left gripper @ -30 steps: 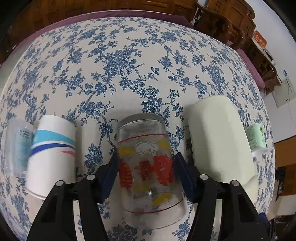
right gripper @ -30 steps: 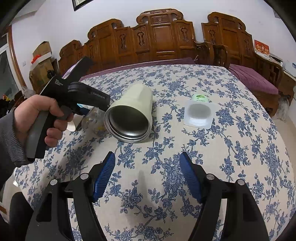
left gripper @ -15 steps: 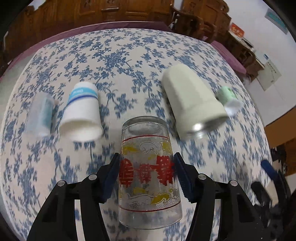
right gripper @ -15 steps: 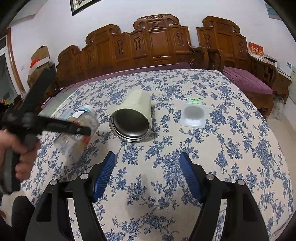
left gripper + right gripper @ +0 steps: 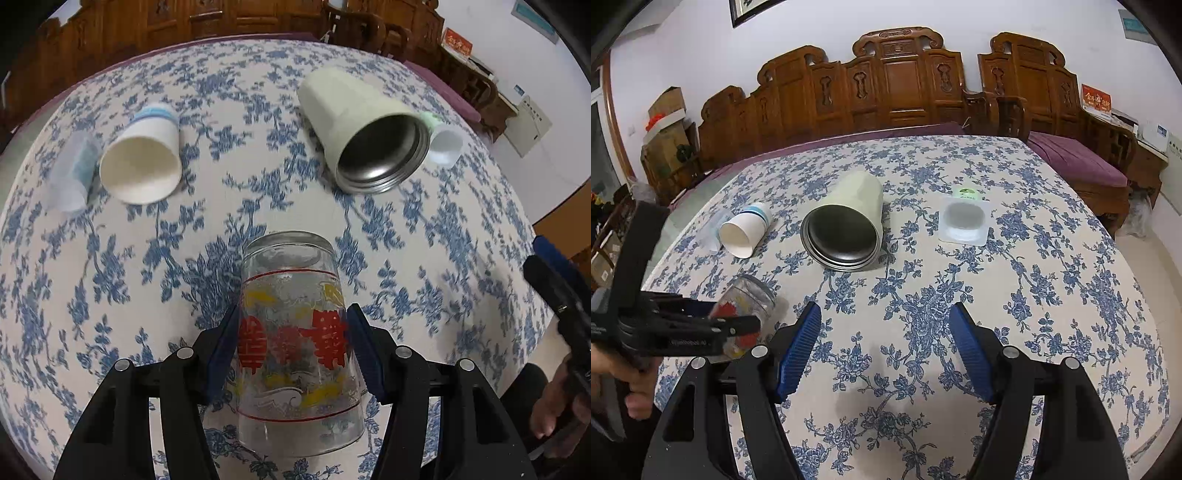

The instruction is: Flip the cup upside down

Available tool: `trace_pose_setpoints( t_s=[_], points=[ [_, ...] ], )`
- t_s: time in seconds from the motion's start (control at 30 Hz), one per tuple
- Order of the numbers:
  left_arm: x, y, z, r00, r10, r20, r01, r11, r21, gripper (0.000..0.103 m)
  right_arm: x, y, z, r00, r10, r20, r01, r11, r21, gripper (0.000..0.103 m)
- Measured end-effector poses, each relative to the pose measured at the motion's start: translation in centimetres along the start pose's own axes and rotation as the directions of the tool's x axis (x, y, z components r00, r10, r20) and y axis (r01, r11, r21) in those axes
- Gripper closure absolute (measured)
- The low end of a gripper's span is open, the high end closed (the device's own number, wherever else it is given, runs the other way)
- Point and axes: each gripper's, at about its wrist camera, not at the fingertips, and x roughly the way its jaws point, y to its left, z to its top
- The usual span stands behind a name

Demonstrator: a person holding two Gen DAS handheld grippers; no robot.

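My left gripper (image 5: pixel 293 332) is shut on a clear glass cup (image 5: pixel 295 332) printed with red characters and yellow marks. The cup's thick base points away from me toward the table, its wide rim toward the camera. In the right wrist view the same cup (image 5: pixel 746 299) is tilted near the table's front left edge, held by the left gripper (image 5: pixel 738 325). My right gripper (image 5: pixel 884 328) is open and empty above the tablecloth, right of the cup.
A cream metal-lined tumbler (image 5: pixel 364 129) lies on its side, mouth toward me. A white paper cup (image 5: pixel 142 162) and a clear plastic cup (image 5: pixel 72 173) lie on their sides at left. A small white yogurt tub (image 5: pixel 964 218) lies right of the tumbler. Carved wooden chairs (image 5: pixel 897 85) stand behind the table.
My left gripper has lifted the glass cup from between the lying cups, drawn it back toward the table's front left and tilted it base-forward. The right gripper stays open, nearly still.
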Motion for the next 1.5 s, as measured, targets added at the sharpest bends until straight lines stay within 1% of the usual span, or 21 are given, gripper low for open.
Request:
trace_pose_setpoints(
  t_s=[0.2, 0.4, 0.6, 0.73, 0.9, 0.97, 1.0, 1.03, 1.07, 1.1, 1.13, 1.23, 1.3, 1.4, 1.5],
  points=[
    [-0.1, 0.0, -0.1, 1.000, 0.000, 0.009, -0.001, 1.000, 0.009, 0.047, 0.1, 0.3, 0.1, 1.000, -0.009, -0.007, 0.009, 1.000, -0.011, 0.029],
    [-2.3, 0.8, -1.0, 0.997, 0.010, 0.082, -0.011, 1.000, 0.017, 0.045, 0.1, 1.2, 0.4, 1.000, -0.013, -0.013, 0.013, 0.999, -0.034, 0.029],
    [-4.8, 2.8, -2.3, 0.987, 0.048, 0.156, -0.049, 0.999, 0.004, 0.045, 0.3, 3.3, 1.0, 1.000, 0.000, -0.018, -0.001, 0.998, -0.070, 0.029],
    [-6.2, 4.5, -2.9, 0.982, 0.054, 0.180, -0.051, 0.998, -0.023, 0.045, 0.8, 5.0, 1.3, 0.999, 0.017, -0.031, -0.020, 0.996, -0.090, 0.029],
    [-7.5, 6.4, -3.7, 0.971, 0.095, 0.220, -0.086, 0.995, -0.050, 0.045, 1.6, 7.2, 1.9, 0.997, 0.057, -0.056, -0.063, 0.992, -0.105, 0.029],
    [-7.9, 7.4, -4.0, 0.968, 0.097, 0.230, -0.083, 0.994, -0.073, 0.045, 2.0, 8.1, 2.3, 0.994, 0.080, -0.076, -0.088, 0.990, -0.108, 0.029],
    [-8.0, 8.1, -4.1, 0.966, 0.102, 0.236, -0.082, 0.992, -0.091, 0.042, 2.3, 8.6, 2.5, 0.992, 0.090, -0.087, -0.099, 0.989, -0.110, 0.029],
    [-8.1, 8.7, -4.3, 0.964, 0.111, 0.243, -0.087, 0.990, -0.107, 0.033, 2.5, 9.1, 2.6, 0.991, 0.096, -0.096, -0.107, 0.988, -0.110, 0.029],
    [-8.1, 9.1, -4.4, 0.961, 0.120, 0.251, -0.093, 0.989, -0.117, 0.028, 2.8, 9.6, 2.8, 0.988, 0.109, -0.110, -0.121, 0.987, -0.109, 0.029],
    [-8.2, 9.7, -4.6, 0.956, 0.134, 0.262, -0.102, 0.986, -0.132, 0.020, 3.2, 10.1, 3.0, 0.985, 0.119, -0.126, -0.132, 0.985, -0.108, 0.029],
    [-8.1, 10.2, -4.6, 0.955, 0.138, 0.265, -0.103, 0.985, -0.142, 0.016, 3.5, 10.5, 3.0, 0.983, 0.124, -0.136, -0.139, 0.984, -0.110, 0.029],
    [-7.9, 11.9, -4.8, 0.957, 0.118, 0.265, -0.071, 0.981, -0.179, 0.015, 4.6, 11.9, 3.3, 0.979, 0.113, -0.167, -0.138, 0.980, -0.143, 0.029],
    [-7.8, 12.8, -4.7, 0.957, 0.119, 0.264, -0.067, 0.978, -0.197, 0.015, 5.6, 12.6, 3.4, 0.974, 0.116, -0.197, -0.147, 0.978, -0.151, 0.029],
    [-8.0, 13.7, -4.6, 0.946, 0.175, 0.273, -0.120, 0.971, -0.206, 0.015, 7.1, 13.3, 3.3, 0.959, 0.127, -0.253, -0.164, 0.977, -0.133, 0.029],
    [-8.0, 14.2, -4.5, 0.941, 0.206, 0.267, -0.150, 0.965, -0.214, 0.015, 8.8, 13.9, 3.1, 0.936, 0.142, -0.321, -0.181, 0.979, -0.095, 0.029]
  ],
)
